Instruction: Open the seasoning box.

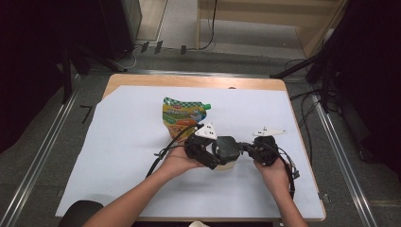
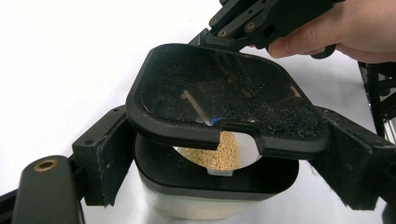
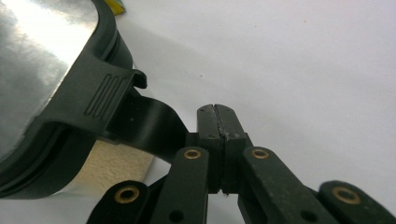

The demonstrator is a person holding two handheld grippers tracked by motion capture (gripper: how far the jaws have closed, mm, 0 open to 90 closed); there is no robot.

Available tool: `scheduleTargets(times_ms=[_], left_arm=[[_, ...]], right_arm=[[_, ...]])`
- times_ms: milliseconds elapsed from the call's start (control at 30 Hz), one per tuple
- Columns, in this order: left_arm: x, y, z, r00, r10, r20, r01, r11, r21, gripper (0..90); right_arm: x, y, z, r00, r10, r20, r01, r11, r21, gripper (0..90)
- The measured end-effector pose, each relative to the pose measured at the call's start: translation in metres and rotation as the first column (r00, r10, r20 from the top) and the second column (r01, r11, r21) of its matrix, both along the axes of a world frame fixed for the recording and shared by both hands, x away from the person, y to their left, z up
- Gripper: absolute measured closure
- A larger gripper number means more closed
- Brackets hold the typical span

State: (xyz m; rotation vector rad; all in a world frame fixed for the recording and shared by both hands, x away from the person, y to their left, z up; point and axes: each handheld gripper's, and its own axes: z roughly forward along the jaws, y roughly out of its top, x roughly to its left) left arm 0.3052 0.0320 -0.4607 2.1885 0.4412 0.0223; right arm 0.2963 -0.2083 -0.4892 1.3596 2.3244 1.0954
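A clear tub (image 2: 205,205) with a black rim holds pale grains (image 2: 217,151). My left gripper (image 2: 229,163) is shut on the tub, one pad against each side of the rim. The tub's black lid (image 2: 224,98) is tilted up over the opening, dusted with specks. At its far edge my right gripper (image 2: 219,39) is shut on the lid's tab (image 3: 149,121), its jaws pressed tight together (image 3: 217,116). From above, both grippers meet at the lid (image 1: 227,147) near the table's front middle, left gripper (image 1: 215,158) and right gripper (image 1: 242,147).
A green and orange spouted pouch (image 1: 182,118) lies just behind the hands. A white sheet (image 1: 142,179) covers most of the wooden table (image 1: 189,80). Cables trail from both grippers. Metal rails run along the floor on both sides.
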Motion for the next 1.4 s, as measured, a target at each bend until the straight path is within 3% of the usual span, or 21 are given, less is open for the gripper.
scheduleTargets(times_ms=[300, 900, 1067, 1100, 1133, 1167, 1200, 1300, 1400], left_arm=[[0.001, -0.003, 0.002, 1.0000, 0.003, -0.009, -0.003, 0.9999, 0.011, 14.9], [-0.002, -0.006, 0.011, 0.9997, 0.010, 0.021, -0.010, 1.0000, 0.000, 15.3], [-0.004, -0.008, 0.017, 0.9991, 0.027, 0.033, -0.028, 0.9992, 0.030, 15.3], [-0.005, -0.007, 0.018, 0.9999, -0.003, 0.016, 0.003, 1.0000, 0.003, 18.5], [-0.007, -0.006, 0.021, 0.9995, -0.028, -0.016, 0.028, 0.9988, -0.039, 34.5], [-0.008, -0.007, 0.022, 0.9996, -0.022, -0.017, 0.022, 0.9988, -0.044, 43.7], [-0.009, -0.008, 0.023, 0.9998, -0.017, -0.012, 0.017, 0.9990, -0.042, 40.3], [-0.010, -0.010, 0.025, 0.9996, -0.025, -0.011, 0.025, 0.9994, -0.026, 47.2], [-0.010, -0.010, 0.026, 0.9990, -0.027, -0.035, 0.026, 0.9992, -0.029, 48.4]], right_arm=[[-0.005, -0.001, 0.003, 1.0000, -0.006, 0.003, 0.006, 1.000, 0.006, 90.0], [-0.007, -0.001, 0.003, 1.0000, -0.005, 0.005, 0.005, 1.000, 0.008, 90.0], [-0.009, -0.002, 0.005, 0.9999, -0.005, 0.011, 0.005, 1.000, 0.012, 90.0], [-0.010, -0.003, 0.006, 0.9999, -0.002, 0.017, 0.002, 1.000, 0.020, 90.0], [-0.011, -0.003, 0.007, 0.9998, -0.005, 0.020, 0.005, 1.000, 0.023, 90.0], [-0.012, -0.003, 0.007, 0.9998, 0.002, 0.021, -0.002, 1.000, 0.023, 90.0], [-0.013, -0.003, 0.007, 0.9999, 0.000, 0.017, -0.001, 1.000, 0.023, 90.0], [-0.015, -0.002, 0.008, 0.9997, -0.001, 0.023, 0.001, 1.000, 0.011, 90.0], [-0.017, -0.003, 0.009, 0.9998, 0.001, 0.022, -0.002, 1.000, 0.017, 90.0]])
